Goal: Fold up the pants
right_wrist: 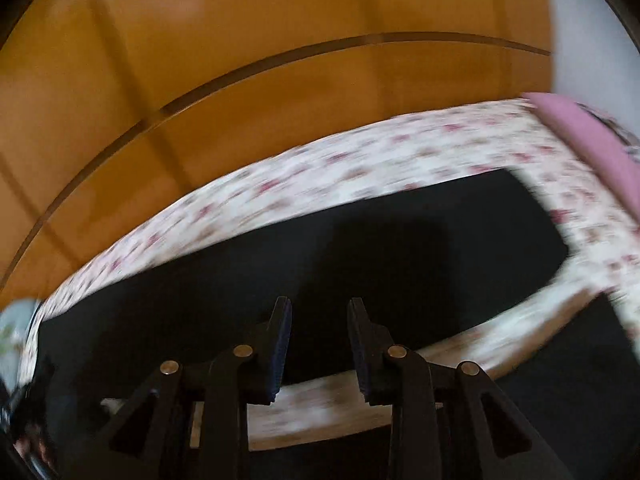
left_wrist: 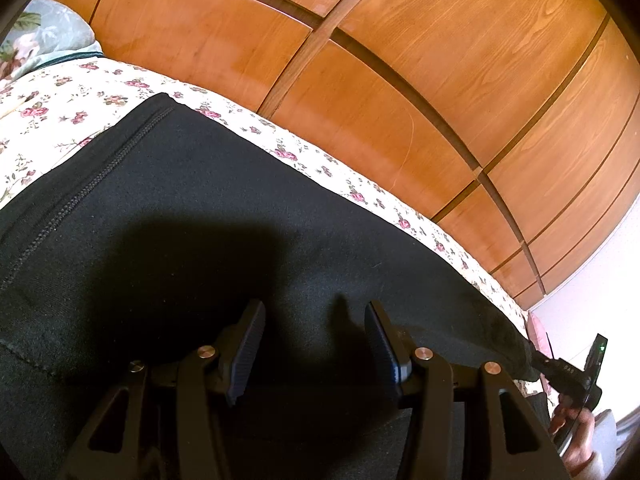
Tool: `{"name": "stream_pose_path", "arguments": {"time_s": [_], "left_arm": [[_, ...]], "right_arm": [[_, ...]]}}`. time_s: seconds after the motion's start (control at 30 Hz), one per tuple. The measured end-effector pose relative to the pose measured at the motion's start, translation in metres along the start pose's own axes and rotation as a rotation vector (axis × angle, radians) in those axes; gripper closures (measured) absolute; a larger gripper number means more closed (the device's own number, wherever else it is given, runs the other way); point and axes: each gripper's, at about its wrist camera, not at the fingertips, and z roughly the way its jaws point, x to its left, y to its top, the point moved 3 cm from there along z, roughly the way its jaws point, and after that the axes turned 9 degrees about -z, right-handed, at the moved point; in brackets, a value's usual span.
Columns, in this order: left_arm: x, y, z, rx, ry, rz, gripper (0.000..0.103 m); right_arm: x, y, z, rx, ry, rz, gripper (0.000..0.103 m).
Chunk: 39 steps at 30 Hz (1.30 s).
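A bed covered by a cream sheet printed with small pink roses (left_wrist: 48, 108) runs along a wardrobe of orange-brown wooden panels (left_wrist: 400, 80); a white wall (left_wrist: 600, 300) meets it at the far right. The black pants (left_wrist: 200, 200) lie flat on the sheet, their far side close to the bed's far edge, a stitched seam running down the cloth. A floral pillow (left_wrist: 44, 36) sits at the far left corner, pink fabric (right_wrist: 592, 136) at the right edge. The left gripper (left_wrist: 316, 344) hovers over the pants, jaws apart and empty. The right gripper (right_wrist: 318, 344), motion-blurred, has its jaws parted with nothing between them.
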Motion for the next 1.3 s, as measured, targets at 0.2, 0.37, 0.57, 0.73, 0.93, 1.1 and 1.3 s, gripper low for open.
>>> {"name": "stream_pose_path", "arguments": {"time_s": [0.2, 0.37, 0.57, 0.73, 0.93, 1.1, 1.3], "left_arm": [[-0.001, 0.002, -0.001, 0.006, 0.014, -0.002, 0.050], [-0.015, 0.009, -0.013, 0.009, 0.027, 0.036, 0.046], [-0.007, 0.060, -0.025, -0.065, 0.100, 0.017, 0.041], [0.021, 0.111, -0.015, -0.099, 0.241, -0.022, 0.040], [0.038, 0.146, 0.018, -0.068, 0.338, -0.022, 0.040], [0.045, 0.160, 0.043, -0.042, 0.391, 0.038, 0.040], [0.062, 0.165, 0.061, -0.016, 0.384, 0.016, 0.044]], "right_arm": [[0.083, -0.023, 0.029, 0.008, -0.012, -0.150, 0.074], [0.082, -0.033, 0.043, 0.033, -0.050, -0.178, 0.073], [0.087, -0.036, 0.046, 0.028, -0.076, -0.197, 0.072], [0.087, -0.036, 0.046, 0.022, -0.078, -0.201, 0.072], [0.085, -0.037, 0.047, 0.012, -0.069, -0.190, 0.071], [0.086, -0.037, 0.047, 0.008, -0.067, -0.184, 0.071], [0.086, -0.036, 0.048, 0.004, -0.068, -0.180, 0.071]]}}
